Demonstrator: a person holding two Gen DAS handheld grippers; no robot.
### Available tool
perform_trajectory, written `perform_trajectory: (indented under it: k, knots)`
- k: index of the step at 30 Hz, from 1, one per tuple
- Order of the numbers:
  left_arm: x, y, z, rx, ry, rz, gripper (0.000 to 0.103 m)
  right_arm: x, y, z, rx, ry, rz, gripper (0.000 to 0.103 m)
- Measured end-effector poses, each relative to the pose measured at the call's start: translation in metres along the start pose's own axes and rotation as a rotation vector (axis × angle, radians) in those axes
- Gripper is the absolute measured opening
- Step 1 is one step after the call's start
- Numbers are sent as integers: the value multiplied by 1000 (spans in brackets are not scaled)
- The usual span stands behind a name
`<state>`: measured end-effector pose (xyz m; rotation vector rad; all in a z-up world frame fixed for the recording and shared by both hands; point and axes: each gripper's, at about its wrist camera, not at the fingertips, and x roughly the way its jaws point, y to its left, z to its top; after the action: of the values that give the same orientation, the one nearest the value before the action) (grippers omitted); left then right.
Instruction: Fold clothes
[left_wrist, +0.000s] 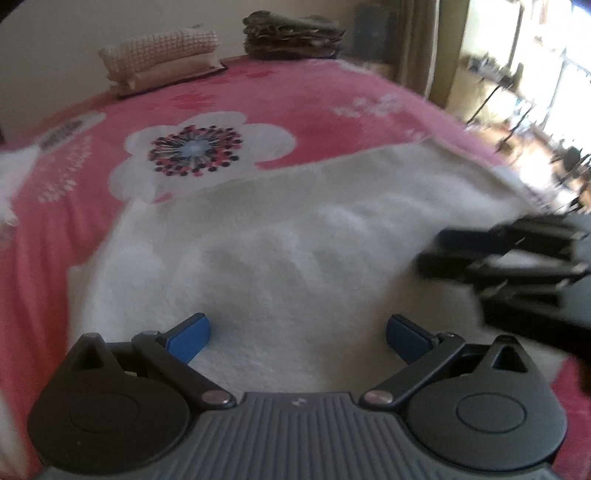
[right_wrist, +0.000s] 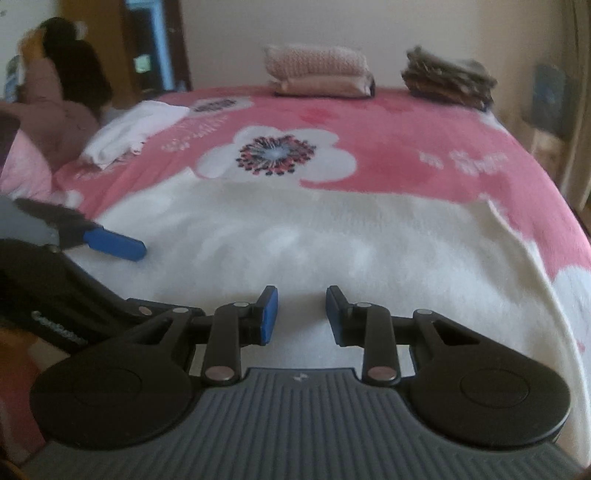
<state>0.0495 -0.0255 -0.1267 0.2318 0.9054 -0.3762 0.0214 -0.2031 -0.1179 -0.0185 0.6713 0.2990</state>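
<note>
pink floral bedspread (right_wrist: 388, 122) under white fleece (right_wrist: 314, 240), beige wall (right_wrist: 229, 37) behind.

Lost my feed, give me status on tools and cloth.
Left tool open, right tool open, both empty. White cloth spread flat on bed. Nothing in the way.

My left gripper (left_wrist: 298, 334) is matt black plastic with smooth blue pads (left_wrist: 192, 338) and dull metal rivets. Beneath it lies a fluffy white fleece garment (left_wrist: 295, 236) on the soft, napped pink flowered blanket (left_wrist: 314, 99). A knitted cream folded textile (right_wrist: 317, 61) looks coarse
</note>
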Motion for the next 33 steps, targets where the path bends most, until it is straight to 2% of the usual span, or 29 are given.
perform_trajectory:
  k: [2, 4, 6, 11, 14, 20, 24, 27, 28, 33]
  knots:
    - [-2, -2, 1, -27, 28, 35, 103, -6, -27, -7, 60, -29, -12, 26]
    - [-4, -1, 3, -69, 64, 65, 103, -15, -60, -17, 143, -50, -37, 17]
    - [-5, 0, 3, -100, 89, 95, 103, -26, -82, -26, 198, -73, -57, 14]
    - [-9, -7, 2, -119, 111, 177, 103, -38, -84, -44, 252, -135, -91, 15]
    - [-16, -15, 2, -97, 130, 228, 103, -34, -66, -48, 232, -154, -121, 20]
    - [-37, -26, -5, 6, 184, 322, 103, -36, -26, -43, 101, -244, 10, 21]
    - [-55, -27, -9, 36, 213, 390, 103, -26, -17, -44, 113, -225, 86, 21]
    - [-73, -29, -8, 65, 248, 410, 103, -18, -12, -42, 132, -214, 120, 21]
    - [-79, -29, -5, 81, 246, 423, 102, -18, -10, -42, 137, -217, 132, 21]
    - [-93, -25, -6, -20, 159, 385, 103, -20, -3, -41, 132, -216, 160, 21]
